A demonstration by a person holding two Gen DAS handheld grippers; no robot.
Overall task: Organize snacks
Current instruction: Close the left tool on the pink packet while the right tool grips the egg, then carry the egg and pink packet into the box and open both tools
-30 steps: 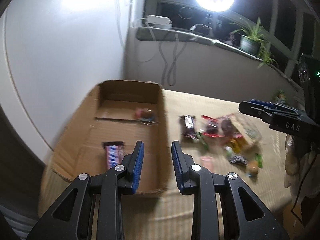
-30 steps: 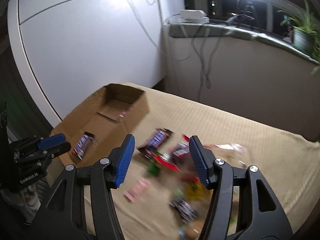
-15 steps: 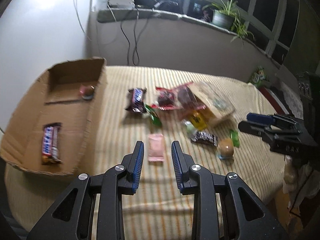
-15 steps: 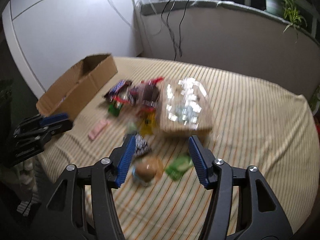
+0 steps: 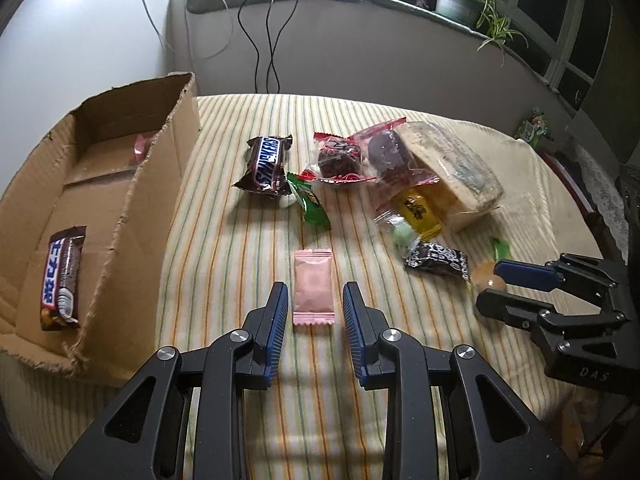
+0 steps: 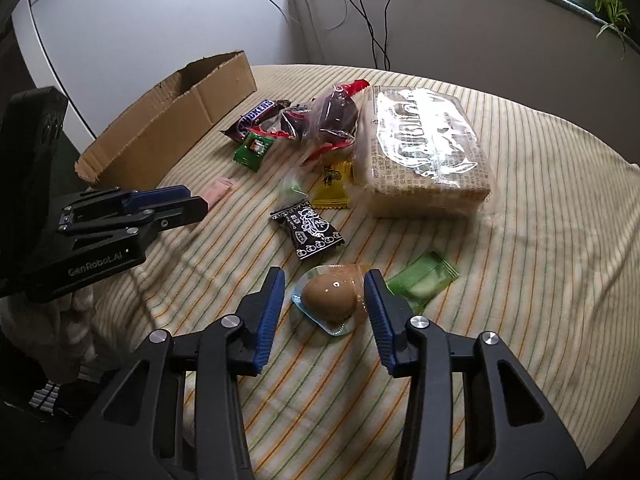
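Claw state is shown plainly in both wrist views: the left claw (image 5: pixel 313 304) is held open, its blue pads set either side of a pink sachet (image 5: pixel 313 287) without touching it, and nothing is gripped. The right claw (image 6: pixel 325 292) is spread wider, with a vacuum-packed brown egg (image 6: pixel 330 295) lying between its pads; the right pad is seen just beside or against the egg's clear wrapper, contact cannot be settled, and the egg rests on the cloth. A striped cloth (image 5: pixel 224 264) is laid over the counter beneath both. Just right of the egg a pale green sachet (image 6: pixel 424 280) is found, and beyond the egg a black printed candy (image 6: pixel 307 229). Further out a yellow candy (image 6: pixel 332 186), a small clear-wrapped green sweet (image 6: pixel 294 187), a green wrapped candy (image 6: pixel 253 151), a Snickers bar (image 5: pixel 266 165), two red-edged packets of dark fruit (image 5: pixel 340 158) and a large clear pack of wafers (image 6: pixel 424 148) are gathered in a loose cluster. At the left edge a torn cardboard box (image 5: pixel 132 216) is placed, in which a second Snickers bar (image 5: pixel 60 278) and a red-wrapped sweet (image 5: pixel 142 146) are already lying. Cables and a potted plant (image 5: pixel 460 0) are seen on the sill behind.
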